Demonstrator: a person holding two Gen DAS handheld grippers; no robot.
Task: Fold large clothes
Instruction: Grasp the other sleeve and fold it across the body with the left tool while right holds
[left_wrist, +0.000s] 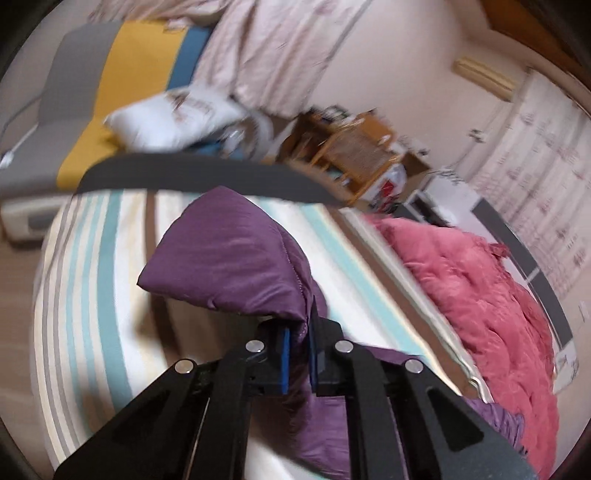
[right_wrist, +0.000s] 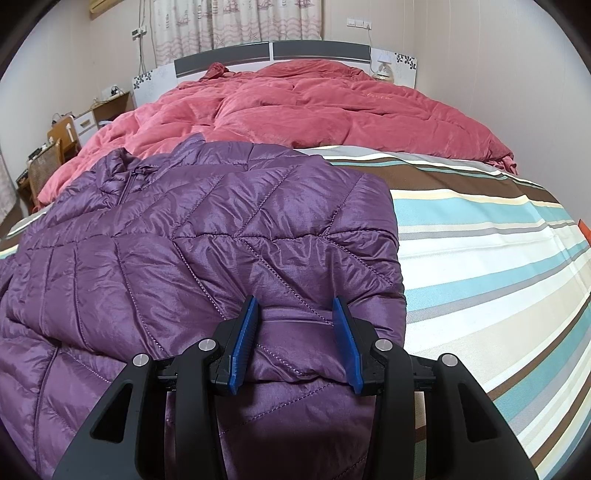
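A purple quilted puffer jacket (right_wrist: 207, 236) lies spread on the striped bedsheet (right_wrist: 491, 258), collar toward the far left. My right gripper (right_wrist: 295, 328) is open, its blue pads either side of the jacket's near right part, resting on the fabric. In the left wrist view my left gripper (left_wrist: 298, 350) is shut on a fold of the purple jacket (left_wrist: 236, 258) and holds it lifted above the striped sheet (left_wrist: 88, 295); the held part bulges up in front of the fingers.
A pink quilt (right_wrist: 332, 110) covers the head half of the bed and shows in the left wrist view (left_wrist: 480, 288). A grey headboard (right_wrist: 273, 51), a wooden chair (right_wrist: 51, 147), and a grey-yellow sofa (left_wrist: 110, 92) with a white pillow (left_wrist: 173, 118) stand around.
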